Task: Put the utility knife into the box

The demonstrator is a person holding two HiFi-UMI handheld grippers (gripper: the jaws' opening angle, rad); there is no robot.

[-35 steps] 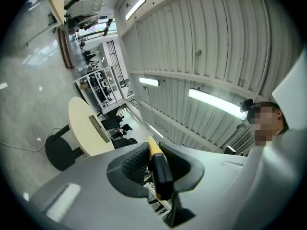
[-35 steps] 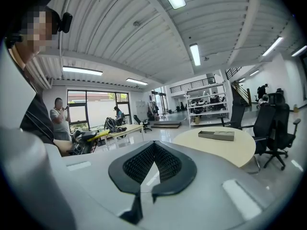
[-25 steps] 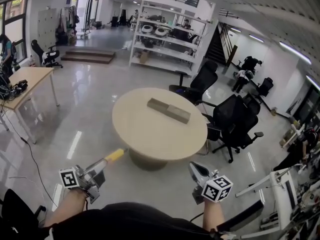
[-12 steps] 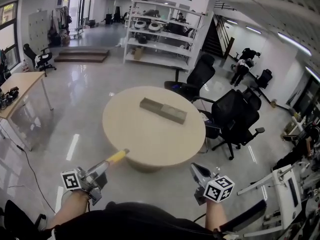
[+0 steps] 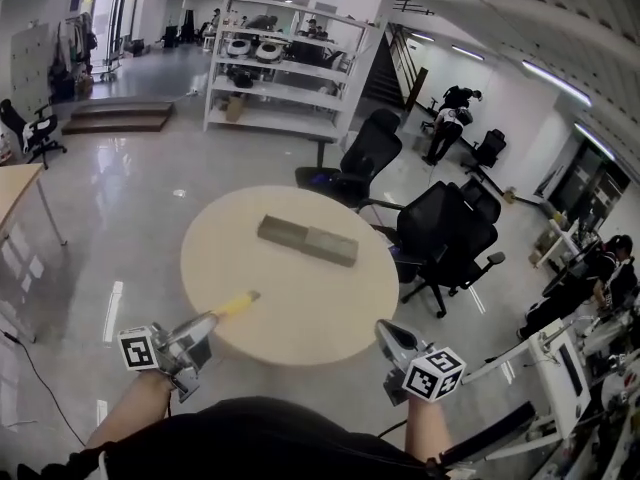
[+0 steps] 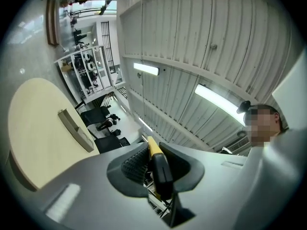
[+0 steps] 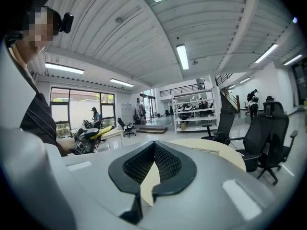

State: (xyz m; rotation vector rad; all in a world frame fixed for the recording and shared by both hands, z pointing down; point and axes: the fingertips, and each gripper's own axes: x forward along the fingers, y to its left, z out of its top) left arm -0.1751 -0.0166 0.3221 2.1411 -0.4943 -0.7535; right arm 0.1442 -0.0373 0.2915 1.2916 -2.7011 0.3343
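A long grey-brown box (image 5: 307,240) lies open-topped near the far side of the round beige table (image 5: 290,308). My left gripper (image 5: 208,320) is shut on a yellow and black utility knife (image 5: 236,304), whose yellow end reaches over the table's near left edge. The left gripper view has the knife (image 6: 157,163) clamped between the pads, with the box (image 6: 74,128) far ahead on the table (image 6: 33,128). Low at the near right of the table, my right gripper (image 5: 386,331) has its jaws shut and nothing in them. Its pads (image 7: 144,163) meet at the tips.
Black office chairs (image 5: 440,236) crowd the table's right and far side. White shelving (image 5: 275,68) stands at the back and a wooden desk (image 5: 12,190) at far left. White equipment (image 5: 565,363) and seated people are at the right. Glossy floor surrounds the table.
Both grippers have come closer to the table. The knife's yellow end, earlier short of the edge, now overlaps the tabletop. The grip on the knife is unchanged.
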